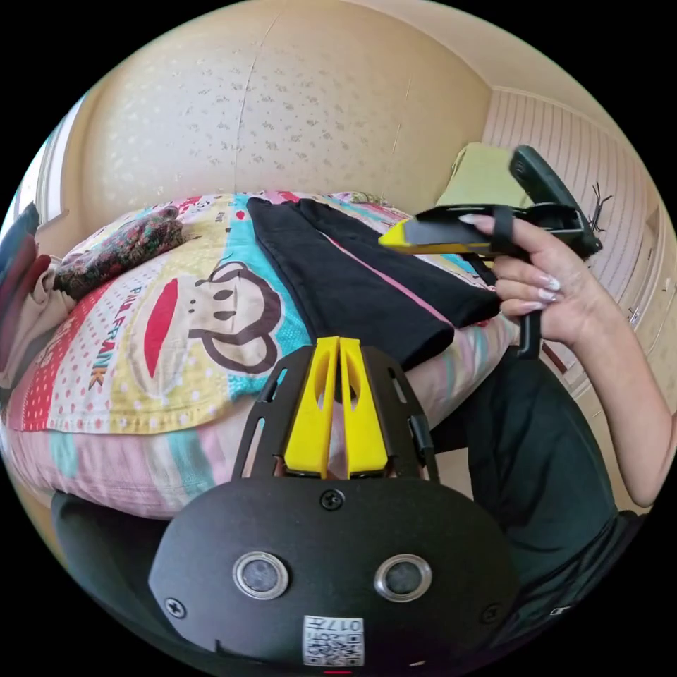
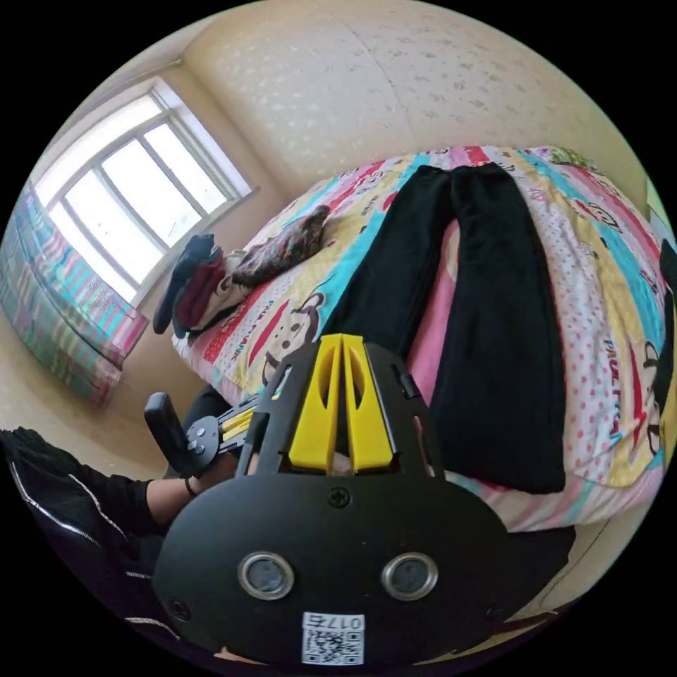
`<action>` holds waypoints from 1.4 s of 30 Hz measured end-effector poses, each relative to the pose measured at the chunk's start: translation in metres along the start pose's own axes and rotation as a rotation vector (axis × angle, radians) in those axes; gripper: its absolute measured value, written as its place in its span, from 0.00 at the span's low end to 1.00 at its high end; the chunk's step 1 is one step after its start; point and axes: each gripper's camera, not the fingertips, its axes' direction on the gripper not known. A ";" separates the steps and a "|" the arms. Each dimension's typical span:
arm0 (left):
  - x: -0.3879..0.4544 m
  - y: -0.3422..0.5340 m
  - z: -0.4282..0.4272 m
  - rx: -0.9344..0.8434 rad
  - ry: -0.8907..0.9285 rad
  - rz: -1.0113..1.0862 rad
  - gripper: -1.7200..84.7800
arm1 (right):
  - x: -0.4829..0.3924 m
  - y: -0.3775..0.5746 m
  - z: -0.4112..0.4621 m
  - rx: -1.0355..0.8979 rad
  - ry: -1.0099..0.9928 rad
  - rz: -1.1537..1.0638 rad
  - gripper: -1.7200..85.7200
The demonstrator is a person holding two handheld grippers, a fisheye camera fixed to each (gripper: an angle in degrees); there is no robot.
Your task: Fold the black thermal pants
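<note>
The black thermal pants (image 2: 493, 331) lie flat on the bed. Their two legs meet at the far end and spread apart toward the near edge, with pink sheet showing between them. In the left gripper view the pants (image 1: 352, 282) lie just beyond my left gripper (image 1: 338, 344), whose yellow jaws are shut with nothing between them. My right gripper (image 2: 342, 340) hovers in front of the near ends of the legs, its jaws also pressed together and empty. A hand holds that right gripper (image 1: 395, 238) above the right-hand leg.
A bright cartoon-monkey bedspread (image 1: 176, 331) covers the bed. A patterned garment (image 2: 282, 247) and a pile of dark and red clothes (image 2: 197, 282) sit at the bed's window side. The person's dark-trousered leg (image 1: 536, 437) stands against the bed's near edge.
</note>
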 end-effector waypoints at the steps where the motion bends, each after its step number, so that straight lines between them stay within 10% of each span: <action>1: 0.003 0.003 0.002 0.004 -0.001 0.000 0.01 | 0.027 0.014 -0.032 0.064 0.091 0.104 0.06; 17: 0.076 0.034 -0.004 0.077 -0.115 0.112 0.01 | 0.147 0.120 -0.102 0.201 -0.097 0.506 0.13; 27: 0.200 -0.039 0.020 0.030 0.268 0.405 0.13 | 0.133 0.118 -0.133 0.253 -0.257 0.444 0.08; 42: 0.318 -0.058 0.104 0.012 -0.190 0.465 0.08 | 0.113 0.078 -0.145 0.146 -0.336 0.353 0.08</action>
